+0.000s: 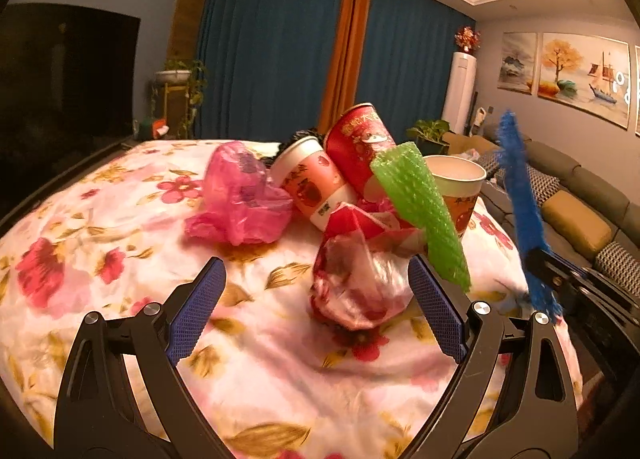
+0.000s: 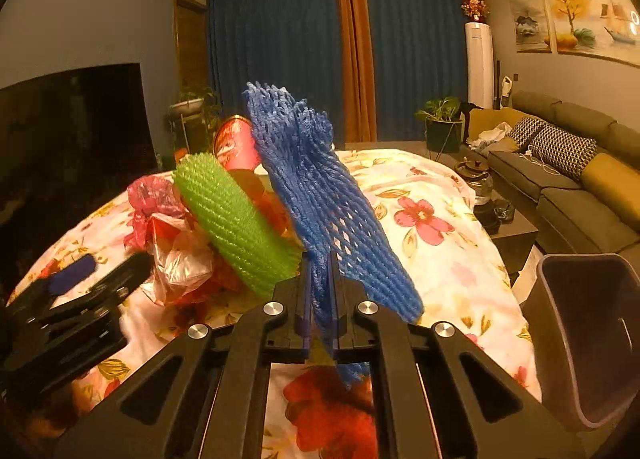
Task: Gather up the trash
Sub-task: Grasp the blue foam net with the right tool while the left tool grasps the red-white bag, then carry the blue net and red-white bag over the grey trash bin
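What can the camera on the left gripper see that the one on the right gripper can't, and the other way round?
Only the left view shows the white-rimmed paper cups and the left gripper open before a crumpled clear bag. Only the right view shows the dark bin beside the table and the right gripper shut on the blue foam net. Both show that net, the green foam net and the floral cloth.

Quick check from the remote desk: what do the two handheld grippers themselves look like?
Both match: the left gripper and right gripper have black skeletal linkage arms with triangular cut-outs, round silver pivot bolts, and blue textured finger pads. No cables, markings or sleeves show.
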### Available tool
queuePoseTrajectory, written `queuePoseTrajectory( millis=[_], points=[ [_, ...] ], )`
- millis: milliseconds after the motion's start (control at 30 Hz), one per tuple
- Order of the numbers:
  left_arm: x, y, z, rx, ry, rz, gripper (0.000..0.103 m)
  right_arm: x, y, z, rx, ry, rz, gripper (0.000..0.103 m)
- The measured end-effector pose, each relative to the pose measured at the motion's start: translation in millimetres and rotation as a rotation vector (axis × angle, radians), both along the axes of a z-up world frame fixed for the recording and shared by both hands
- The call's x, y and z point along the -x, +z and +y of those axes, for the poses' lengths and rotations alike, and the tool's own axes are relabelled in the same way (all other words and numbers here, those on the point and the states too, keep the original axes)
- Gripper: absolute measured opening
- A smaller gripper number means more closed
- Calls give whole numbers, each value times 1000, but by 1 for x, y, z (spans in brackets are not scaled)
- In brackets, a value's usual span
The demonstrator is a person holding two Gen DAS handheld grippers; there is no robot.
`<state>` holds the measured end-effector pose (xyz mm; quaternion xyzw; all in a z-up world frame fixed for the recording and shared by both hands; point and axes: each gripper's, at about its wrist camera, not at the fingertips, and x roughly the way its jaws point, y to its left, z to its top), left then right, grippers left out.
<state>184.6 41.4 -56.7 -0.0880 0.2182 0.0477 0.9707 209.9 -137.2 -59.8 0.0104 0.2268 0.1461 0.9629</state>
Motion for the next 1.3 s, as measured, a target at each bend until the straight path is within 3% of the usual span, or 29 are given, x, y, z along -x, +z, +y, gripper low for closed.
queuePoseTrajectory(
  millis=[133, 300, 400, 500, 567, 700, 1133, 1300],
  points=[
    [-22, -7, -1, 17, -50, 48, 87, 6, 2, -2, -4, 9, -8, 8],
    [-35, -15, 2, 86, -116, 95, 56, 10, 2, -3, 1, 18, -7, 8],
    [-34, -15, -1, 77, -140, 86, 34, 12, 1, -3, 0, 21, -3, 8],
    [-31, -16, -7, 54, -160, 79, 28, 15, 1, -2, 3, 21, -6, 8],
    [-28, -16, -12, 38, -163, 74, 18, 16, 2, -1, 2, 22, -7, 8],
    [-16, -12, -12, 27, -154, 50, 10, 20, 5, -1, 4, 22, -14, 8],
    [61, 18, 14, 10, -52, -60, 10, 46, 17, -6, -9, 27, -51, 8],
    [77, 30, 7, 2, -57, -90, 10, 59, 23, -12, -14, 24, -69, 8]
  ],
)
